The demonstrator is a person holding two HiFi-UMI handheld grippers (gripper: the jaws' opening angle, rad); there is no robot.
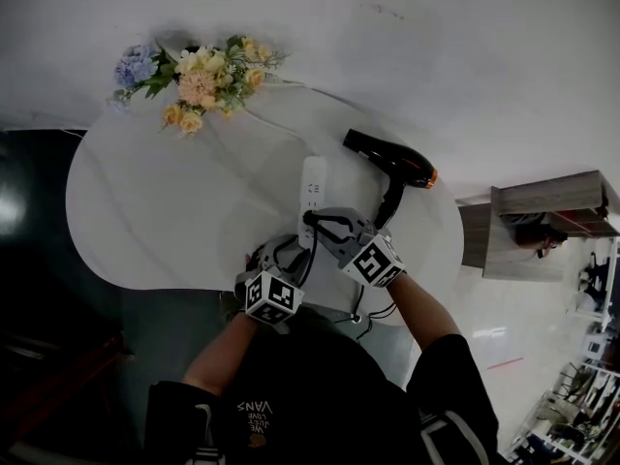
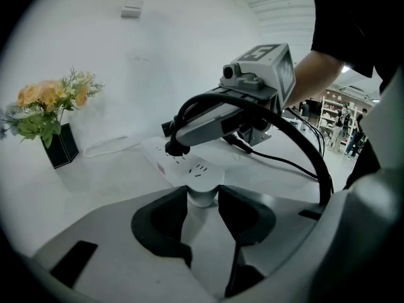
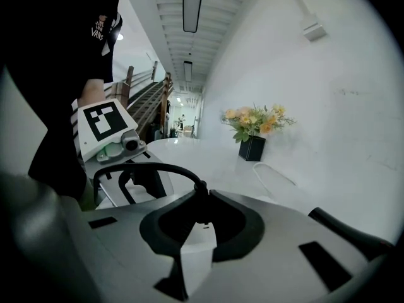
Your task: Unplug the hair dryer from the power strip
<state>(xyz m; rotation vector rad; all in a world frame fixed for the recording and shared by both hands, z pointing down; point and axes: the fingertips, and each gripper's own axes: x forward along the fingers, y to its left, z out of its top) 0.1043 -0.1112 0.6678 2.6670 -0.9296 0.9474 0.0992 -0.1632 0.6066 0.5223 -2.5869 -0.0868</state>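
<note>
A white power strip [image 1: 313, 184] lies on the white table [image 1: 174, 211], and my left gripper [image 1: 289, 248] is shut on its near end [image 2: 202, 193]. My right gripper [image 1: 313, 224] comes in from the right, shut on the black plug [image 2: 176, 146] at the strip's socket face. In the right gripper view the pads pinch the plug [image 3: 201, 193] above the strip [image 3: 197, 248]. I cannot tell whether its prongs still sit in the socket. The plug's black cord [image 2: 303, 153] arcs away. The black hair dryer [image 1: 392, 159] with an orange tip lies beyond the strip, to the right.
A bouquet in a black vase [image 1: 199, 80] stands at the table's far left, and the strip's white cable [image 2: 107, 147] loops near it. A wall runs behind the table. A wooden shelf [image 1: 542, 206] stands to the right, off the table.
</note>
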